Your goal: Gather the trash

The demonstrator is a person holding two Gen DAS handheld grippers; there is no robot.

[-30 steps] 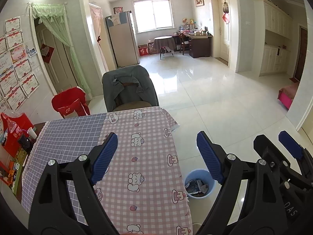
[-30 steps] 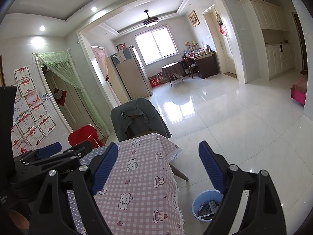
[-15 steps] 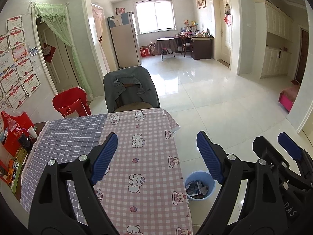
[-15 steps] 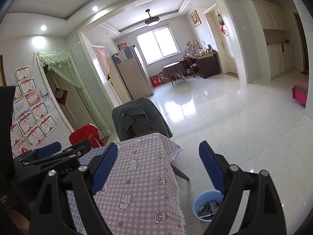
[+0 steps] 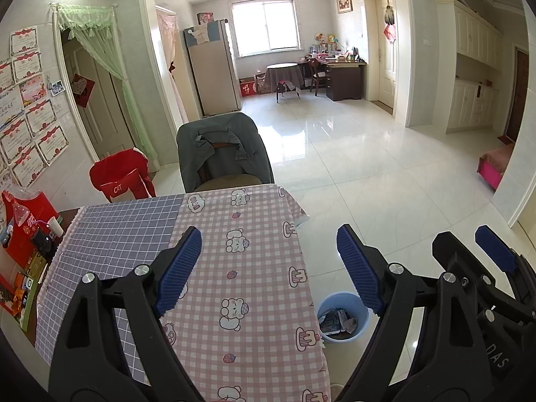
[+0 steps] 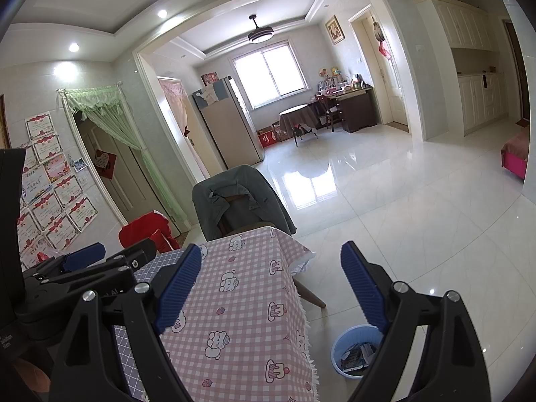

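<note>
A blue waste bin (image 5: 341,316) stands on the floor beside the table's right edge, with crumpled paper trash (image 5: 335,318) inside; it also shows in the right wrist view (image 6: 355,355). My left gripper (image 5: 268,268) is open and empty, held above the table. My right gripper (image 6: 271,284) is open and empty, above the table's right edge; it shows at the right of the left wrist view (image 5: 482,268). No loose trash shows on the tablecloth.
The table (image 5: 234,268) wears a pink checked cloth and a grey grid cloth (image 5: 117,234). A chair draped with a grey jacket (image 5: 224,150) stands at its far end. Red bags (image 5: 120,177) and clutter (image 5: 26,234) lie at the left. White tiled floor (image 5: 385,167) spreads right.
Both views have shifted slightly; the grippers stay open and empty above the table. Nothing was picked up or dropped.
</note>
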